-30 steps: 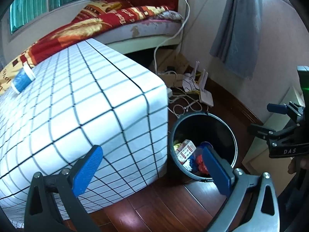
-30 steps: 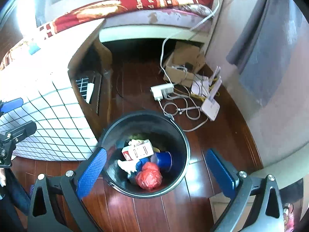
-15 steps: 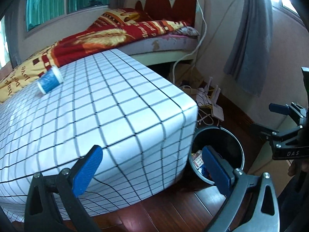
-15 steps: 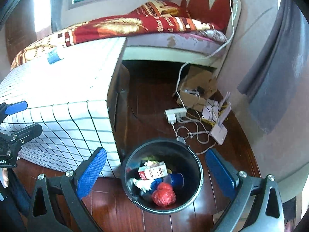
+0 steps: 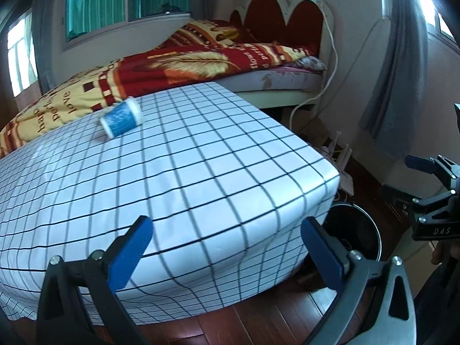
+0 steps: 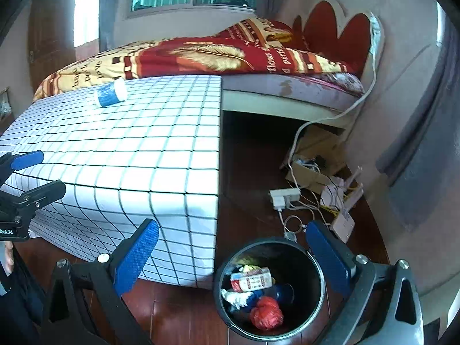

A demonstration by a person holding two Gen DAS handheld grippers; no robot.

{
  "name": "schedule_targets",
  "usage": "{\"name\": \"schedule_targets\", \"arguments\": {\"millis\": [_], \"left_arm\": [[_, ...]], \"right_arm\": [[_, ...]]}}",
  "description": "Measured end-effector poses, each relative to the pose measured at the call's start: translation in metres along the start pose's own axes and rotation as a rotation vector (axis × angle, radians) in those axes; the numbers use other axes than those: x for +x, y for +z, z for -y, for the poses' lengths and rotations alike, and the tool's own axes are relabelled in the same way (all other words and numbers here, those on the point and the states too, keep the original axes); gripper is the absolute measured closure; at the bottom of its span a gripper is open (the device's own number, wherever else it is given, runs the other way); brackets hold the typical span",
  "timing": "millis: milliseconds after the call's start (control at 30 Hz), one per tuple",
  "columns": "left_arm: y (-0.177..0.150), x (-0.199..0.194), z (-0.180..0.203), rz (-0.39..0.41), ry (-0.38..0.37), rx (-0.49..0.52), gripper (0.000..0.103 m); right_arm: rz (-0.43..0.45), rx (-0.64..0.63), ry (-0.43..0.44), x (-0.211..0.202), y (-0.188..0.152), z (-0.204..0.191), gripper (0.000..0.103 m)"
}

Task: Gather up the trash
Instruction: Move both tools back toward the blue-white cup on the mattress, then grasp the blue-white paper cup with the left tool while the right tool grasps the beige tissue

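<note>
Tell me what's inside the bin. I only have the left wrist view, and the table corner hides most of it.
Observer: The black bin holds a red crumpled wad, a small carton and other scraps.
Operator: Is the right gripper carrying anything?
Observer: No. The right gripper is open and empty, above the bin's near side.
Operator: Anything on the floor past the bin?
Observer: A white power strip with cables plugged in.
</note>
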State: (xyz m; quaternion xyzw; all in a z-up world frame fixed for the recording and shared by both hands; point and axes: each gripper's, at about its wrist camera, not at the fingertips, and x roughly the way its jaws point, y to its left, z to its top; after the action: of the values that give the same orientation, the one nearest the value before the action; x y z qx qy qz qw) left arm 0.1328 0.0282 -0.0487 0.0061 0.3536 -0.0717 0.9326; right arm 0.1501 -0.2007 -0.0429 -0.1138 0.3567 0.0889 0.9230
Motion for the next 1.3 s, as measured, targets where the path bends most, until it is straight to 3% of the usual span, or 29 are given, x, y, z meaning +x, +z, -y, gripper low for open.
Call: {"name": "schedule_targets", "arguments": {"millis": [467, 800, 967, 1133, 1300], "left_arm": [[0.007, -0.017, -0.061, 0.03, 0.076, -0.053, 0.0], [0.019, -0.006, -0.133, 0.034, 0.131, -0.085, 0.005], [0.037, 0.019, -0.166, 0.059, 0.137, -0.039, 0.005], [0.065, 0.066, -0.188, 0.033, 0.128, 0.004, 0.005], [0.083, 0.1, -0.199, 0.02, 0.1, -0.01, 0.005]], "right_arm": [[0.054, -0.085, 0.107, 0.014, 0.044, -0.067, 0.0], [0.095, -0.135, 0.174, 0.032, 0.094, -0.106, 0.0], [0.082, -0.139, 0.191, 0.066, 0.124, -0.126, 0.0], [0.037, -0.124, 0.191, 0.117, 0.154, -0.14, 0.0], [-0.009, -0.108, 0.18, 0.164, 0.18, -0.149, 0.0]]}}
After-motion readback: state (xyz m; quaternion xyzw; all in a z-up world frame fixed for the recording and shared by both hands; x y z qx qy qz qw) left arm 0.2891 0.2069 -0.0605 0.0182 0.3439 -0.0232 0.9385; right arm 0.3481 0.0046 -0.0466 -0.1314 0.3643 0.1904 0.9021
